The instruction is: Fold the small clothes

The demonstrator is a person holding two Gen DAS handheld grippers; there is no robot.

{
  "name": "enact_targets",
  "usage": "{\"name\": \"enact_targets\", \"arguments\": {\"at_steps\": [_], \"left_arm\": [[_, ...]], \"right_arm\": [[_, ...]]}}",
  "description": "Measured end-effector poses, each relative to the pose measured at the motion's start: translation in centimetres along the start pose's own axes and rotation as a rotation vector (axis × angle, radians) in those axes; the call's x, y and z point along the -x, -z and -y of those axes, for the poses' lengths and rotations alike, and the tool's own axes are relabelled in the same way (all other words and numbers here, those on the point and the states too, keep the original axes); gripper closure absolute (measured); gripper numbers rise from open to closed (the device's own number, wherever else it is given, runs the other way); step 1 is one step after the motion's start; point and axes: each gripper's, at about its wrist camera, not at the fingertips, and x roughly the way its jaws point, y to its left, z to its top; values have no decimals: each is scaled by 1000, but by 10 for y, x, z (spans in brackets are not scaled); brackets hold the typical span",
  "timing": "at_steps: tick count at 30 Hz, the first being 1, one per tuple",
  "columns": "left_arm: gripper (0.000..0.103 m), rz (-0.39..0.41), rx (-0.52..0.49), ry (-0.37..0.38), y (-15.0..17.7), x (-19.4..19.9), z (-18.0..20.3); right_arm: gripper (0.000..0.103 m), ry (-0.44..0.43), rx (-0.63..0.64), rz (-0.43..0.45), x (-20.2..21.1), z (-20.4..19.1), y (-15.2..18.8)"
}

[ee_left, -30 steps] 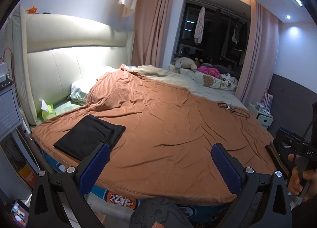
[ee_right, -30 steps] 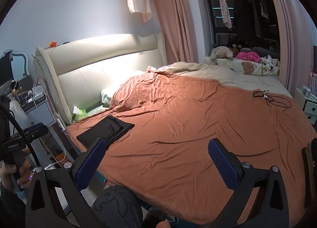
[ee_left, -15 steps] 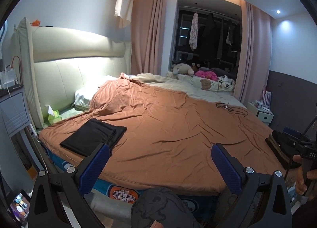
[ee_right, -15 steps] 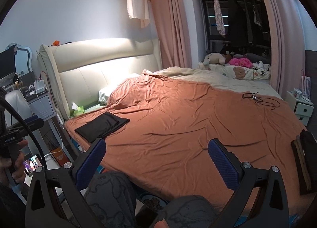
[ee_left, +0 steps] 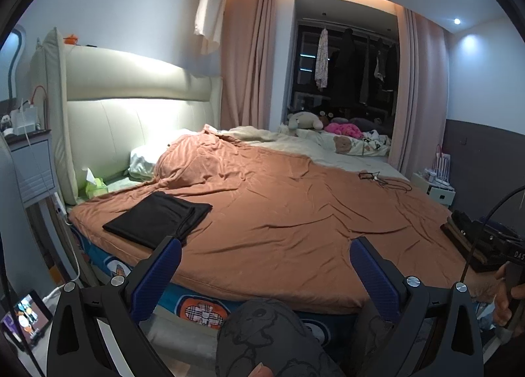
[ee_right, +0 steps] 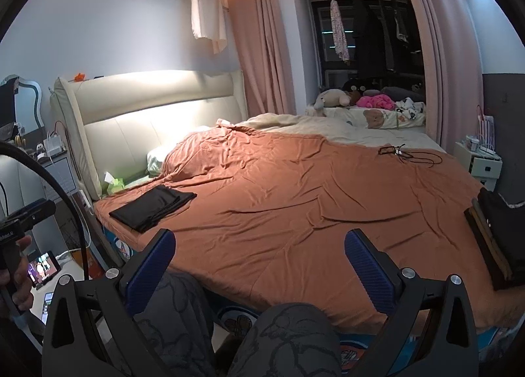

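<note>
— Left gripper (ee_left: 265, 257)?
— Up in the air by the near edge of the bed (ee_left: 229, 285). Blue fingers (ee_left: 157, 273) spread wide, nothing between them.

— Right gripper (ee_right: 259, 254)?
— Same. Held over the near edge of the bed, blue fingers (ee_right: 369, 267) wide apart, gripping nothing. Also seen far right in the left camera, in a hand (ee_left: 507, 298).

— Clothes?
— One black folded piece (ee_left: 157, 218) flat on the orange blanket (ee_left: 295, 213), at the near left corner close to the headboard (ee_left: 131, 108). Well apart from both grippers. Neat, nearly square, one edge a bit doubled.
— More clothes?
— Dark stack (ee_right: 498, 239) at the right edge of the bed, lying on the blanket. Hard to tell how many pieces.

— Anything else on the bed?
— Black cord (ee_right: 403, 154) far back on the right. White pillow (ee_left: 144, 157) by the headboard. Green tissue box (ee_right: 113, 184) next to it. Stuffed toys (ee_right: 331, 98) past the far side, by the dark window.

— Down low?
— Knees in grey printed trousers (ee_right: 288, 337) between the fingers. Small lit screen (ee_left: 28, 316) on the floor at the left.
</note>
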Motion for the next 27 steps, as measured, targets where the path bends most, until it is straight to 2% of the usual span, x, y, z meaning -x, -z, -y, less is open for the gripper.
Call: {"name": "enact_targets", "arguments": {"at_steps": [8, 27], "left_arm": [[0, 10, -10, -3, 6, -9, 5], [0, -19, -2, -22, 17, -26, 4]], "right_arm": [[0, 1, 22, -35, -23, -12, 2], [0, -4, 22, -67, -23, 1, 8]]}}
